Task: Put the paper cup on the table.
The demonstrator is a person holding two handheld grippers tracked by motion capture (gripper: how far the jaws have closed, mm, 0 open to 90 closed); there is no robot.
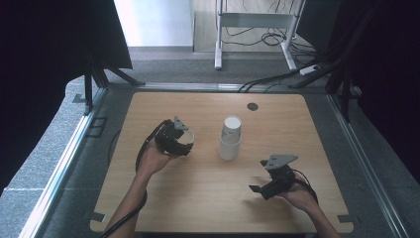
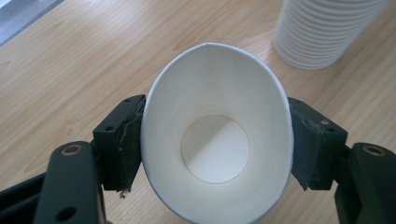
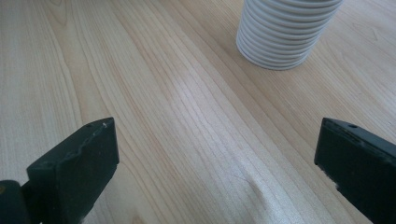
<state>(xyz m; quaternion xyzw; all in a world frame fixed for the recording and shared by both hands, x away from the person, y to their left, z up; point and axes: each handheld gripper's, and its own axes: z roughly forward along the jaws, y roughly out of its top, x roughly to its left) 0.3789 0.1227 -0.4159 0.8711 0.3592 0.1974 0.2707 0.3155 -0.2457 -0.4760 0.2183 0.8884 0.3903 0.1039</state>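
Resting on the worktop [image 1: 277, 208], the stack [image 1: 230, 139] stands at two o'clock of the left tool [image 2: 217, 140]. That tool pinches a cup [image 2: 217, 135] into an oval; harder squeezing could crease it, or it might pop free. Right tool [image 3: 217, 154] gapes wide, empty, at five o'clock of the stack.

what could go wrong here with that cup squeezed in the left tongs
1. The left tongs press the paper cup into an oval, so it may crease or pop out sideways.
2. The stack of cups stands tall, narrow and slightly tilted close beside the held cup; a sideways bump could topple it.
3. The right tongs are open and low over the table, not bracing the stack, so nothing would catch it.
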